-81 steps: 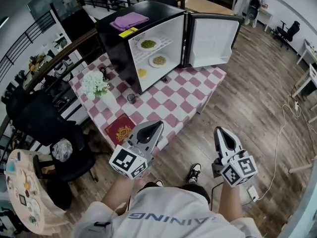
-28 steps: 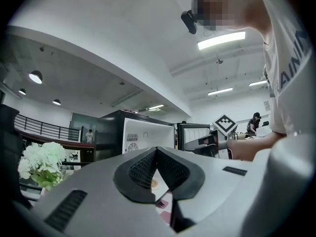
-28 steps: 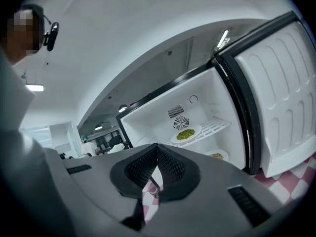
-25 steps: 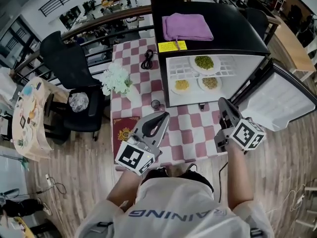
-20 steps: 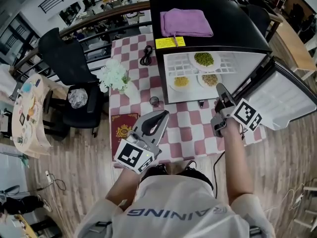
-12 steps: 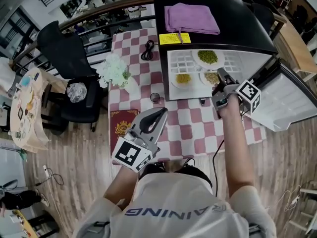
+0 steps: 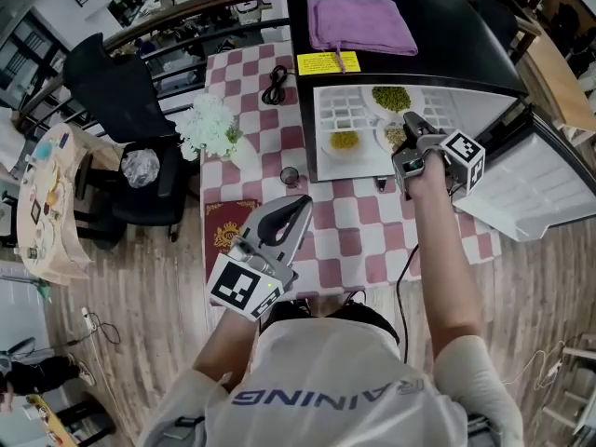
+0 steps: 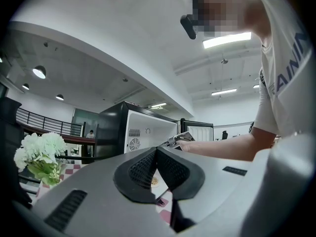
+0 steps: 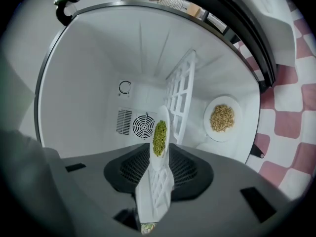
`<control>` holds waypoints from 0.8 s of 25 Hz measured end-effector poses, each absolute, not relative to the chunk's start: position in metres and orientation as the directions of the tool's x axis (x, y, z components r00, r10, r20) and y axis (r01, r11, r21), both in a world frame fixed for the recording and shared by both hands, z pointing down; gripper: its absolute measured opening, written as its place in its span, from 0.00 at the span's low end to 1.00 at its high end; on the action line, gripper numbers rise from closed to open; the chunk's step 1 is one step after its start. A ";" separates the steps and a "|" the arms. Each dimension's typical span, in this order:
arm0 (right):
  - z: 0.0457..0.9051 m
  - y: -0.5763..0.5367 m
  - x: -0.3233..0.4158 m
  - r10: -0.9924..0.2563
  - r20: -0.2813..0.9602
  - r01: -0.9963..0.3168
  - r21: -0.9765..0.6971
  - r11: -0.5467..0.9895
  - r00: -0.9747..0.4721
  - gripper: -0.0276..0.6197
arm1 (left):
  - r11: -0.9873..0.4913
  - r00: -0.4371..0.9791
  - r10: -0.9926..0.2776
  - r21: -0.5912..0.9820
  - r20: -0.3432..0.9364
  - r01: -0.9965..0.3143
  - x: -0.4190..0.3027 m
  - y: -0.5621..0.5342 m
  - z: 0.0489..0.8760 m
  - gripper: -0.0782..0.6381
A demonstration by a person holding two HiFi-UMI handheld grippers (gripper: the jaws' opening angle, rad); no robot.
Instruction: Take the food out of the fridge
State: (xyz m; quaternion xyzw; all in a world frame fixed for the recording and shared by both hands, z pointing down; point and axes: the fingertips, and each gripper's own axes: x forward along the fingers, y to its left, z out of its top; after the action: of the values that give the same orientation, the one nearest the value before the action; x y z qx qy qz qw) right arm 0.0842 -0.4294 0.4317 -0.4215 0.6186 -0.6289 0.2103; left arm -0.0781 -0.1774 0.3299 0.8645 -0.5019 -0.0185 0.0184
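Observation:
The black mini fridge (image 7: 400,54) stands open on the checked table (image 7: 349,240). A plate of green food (image 7: 391,98) sits on its white wire shelf. On the fridge floor lie a plate of yellow food (image 7: 345,140) and a plate of brown grains (image 9: 222,117). My right gripper (image 7: 410,133) reaches into the opening, rolled on its side. Its jaws have just been opening and stand open, with the wire shelf (image 9: 180,98) edge and the green plate (image 9: 159,137) seen through the gap. My left gripper (image 7: 296,208) hangs shut and empty over the table's near edge.
The fridge door (image 7: 531,189) hangs open to the right. A purple cloth (image 7: 361,21) lies on the fridge top. White flowers (image 7: 207,127), a small cup (image 7: 290,175), a black cable (image 7: 275,84) and a red book (image 7: 228,234) are on the table. A black chair (image 7: 121,91) stands to the left.
My right gripper has travelled from above the table's front into the fridge opening, rolling onto its side. My left gripper has stayed where it was.

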 end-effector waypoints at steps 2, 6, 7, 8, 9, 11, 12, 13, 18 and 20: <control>0.431 -0.429 0.082 -0.786 0.280 -0.255 -0.954 -0.160 -0.552 0.22 | -0.496 0.496 -0.868 0.051 -0.012 -0.867 -0.079 -0.177 0.331 0.12; 0.432 -0.431 0.082 -0.790 0.279 -0.218 -0.958 -0.187 -0.546 0.22 | -0.493 0.493 -0.870 0.054 -0.017 -0.868 -0.081 -0.175 0.330 0.12; 0.433 -0.431 0.083 -0.793 0.277 -0.209 -0.959 -0.192 -0.543 0.22 | -0.494 0.494 -0.869 0.055 -0.021 -0.867 -0.081 -0.175 0.330 0.12; 0.433 -0.432 0.083 -0.796 0.276 -0.203 -0.960 -0.195 -0.539 0.21 | -0.496 0.495 -0.868 0.055 -0.023 -0.867 -0.082 -0.175 0.330 0.12; 0.433 -0.434 0.082 -0.798 0.274 -0.199 -0.960 -0.196 -0.536 0.21 | -0.496 0.496 -0.868 0.054 -0.024 -0.867 -0.082 -0.175 0.329 0.12; 0.435 -0.438 0.079 -0.802 0.274 -0.196 -0.960 -0.199 -0.531 0.19 | -0.495 0.495 -0.869 0.051 -0.022 -0.867 -0.084 -0.174 0.329 0.12; 0.438 -0.440 0.078 -0.803 0.280 -0.202 -0.958 -0.203 -0.526 0.17 | -0.495 0.494 -0.869 0.049 -0.021 -0.868 -0.084 -0.174 0.329 0.12; 0.440 -0.441 0.077 -0.804 0.288 -0.210 -0.956 -0.206 -0.521 0.14 | -0.495 0.494 -0.869 0.049 -0.021 -0.868 -0.085 -0.173 0.329 0.12; 0.439 -0.432 0.080 -0.815 0.245 -0.195 -0.967 -0.165 -0.525 0.09 | -0.495 0.495 -0.869 0.056 -0.019 -0.867 -0.086 -0.172 0.330 0.12; 0.437 -0.426 0.084 -0.822 0.221 -0.181 -0.973 -0.146 -0.525 0.09 | -0.499 0.499 -0.866 0.059 -0.018 -0.864 -0.084 -0.172 0.330 0.12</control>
State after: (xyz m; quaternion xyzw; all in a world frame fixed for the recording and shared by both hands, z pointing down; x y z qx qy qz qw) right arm 0.0842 -0.4256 0.4369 -0.4162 0.6021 -0.6324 0.2534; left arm -0.0844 -0.1721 0.3304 0.8655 -0.5000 -0.0226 0.0208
